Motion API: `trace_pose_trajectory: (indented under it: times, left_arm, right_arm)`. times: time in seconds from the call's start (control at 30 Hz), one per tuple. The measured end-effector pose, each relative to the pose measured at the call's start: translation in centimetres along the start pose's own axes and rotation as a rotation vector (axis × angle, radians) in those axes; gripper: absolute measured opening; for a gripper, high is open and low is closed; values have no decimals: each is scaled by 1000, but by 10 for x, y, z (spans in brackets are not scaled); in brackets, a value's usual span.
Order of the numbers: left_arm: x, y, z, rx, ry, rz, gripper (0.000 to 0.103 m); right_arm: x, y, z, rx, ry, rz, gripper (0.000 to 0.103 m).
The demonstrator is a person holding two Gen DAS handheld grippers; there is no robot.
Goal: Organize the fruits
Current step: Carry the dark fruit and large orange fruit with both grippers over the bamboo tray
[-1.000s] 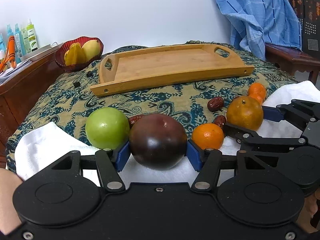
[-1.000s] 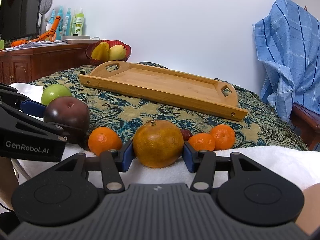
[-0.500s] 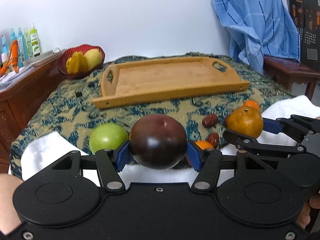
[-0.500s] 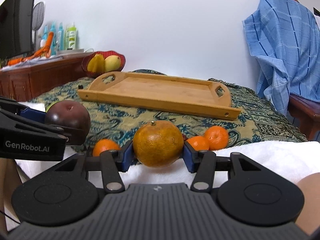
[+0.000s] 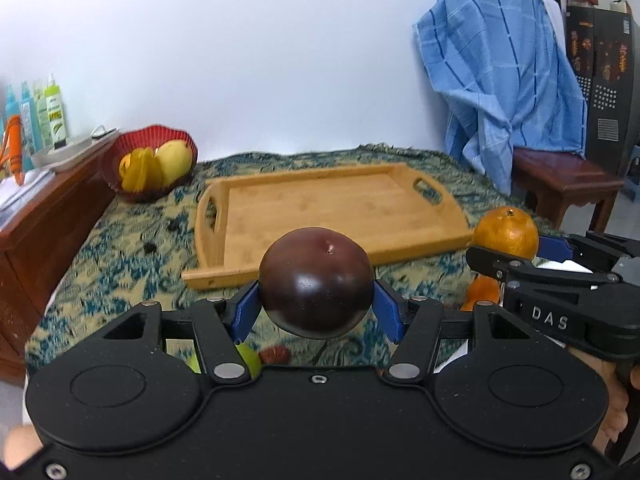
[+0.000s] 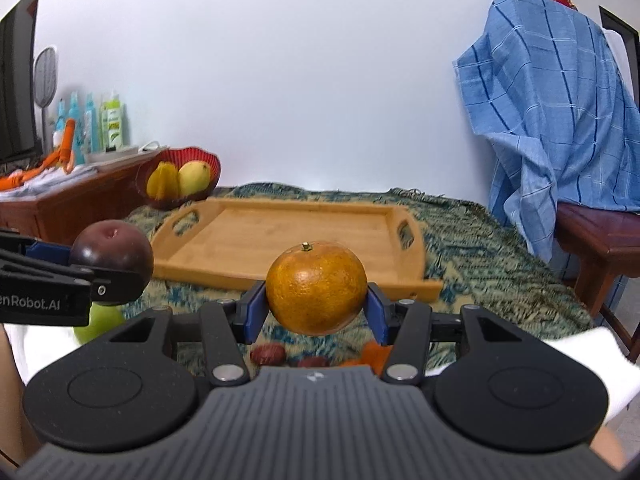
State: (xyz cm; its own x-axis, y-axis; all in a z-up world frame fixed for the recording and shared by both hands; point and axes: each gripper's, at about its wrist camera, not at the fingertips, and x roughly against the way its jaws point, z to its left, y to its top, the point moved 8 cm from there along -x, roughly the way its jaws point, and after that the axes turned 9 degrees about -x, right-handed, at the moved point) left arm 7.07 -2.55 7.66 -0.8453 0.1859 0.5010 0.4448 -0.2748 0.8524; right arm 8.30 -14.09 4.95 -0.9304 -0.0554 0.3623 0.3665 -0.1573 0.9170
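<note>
Left gripper jaws clamp a dark plum – right gripper jaws clamp an orange, both clear of the wooden tray.

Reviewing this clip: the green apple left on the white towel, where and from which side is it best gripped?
Probably across its widest middle, pads on opposite flanks. The green apple is round and smooth, so higher or lower the pads could slip. Come from the near towel side, low and roughly level. Both grippers are full: the left gripper holds the dark plum, the right gripper the orange.
</note>
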Motion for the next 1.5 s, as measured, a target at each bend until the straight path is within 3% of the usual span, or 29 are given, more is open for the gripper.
trace_pose_trajectory:
  times: [0.2,0.5,0.93,1.23,1.5]
  left_arm:
    - [-5,28,9,5,-13,-14,58]
    - [-45,61,27,31,-5,-3,58]
    - [-143,93,51,68,0,32,58]
    - [-224,108,58,101,1,82,58]
    - [-282,114,60,112,-2,122,58]
  right_arm:
    - [-9,34,1,28,1,-12,55]
    - [-55,66,-6,-2,14,-2,55]
    - [-170,74,-29,-83,0,47,55]
    - [-236,86,-43,-104,3,128,55]
    - [-289,75,-58,-125,-27,239,55]
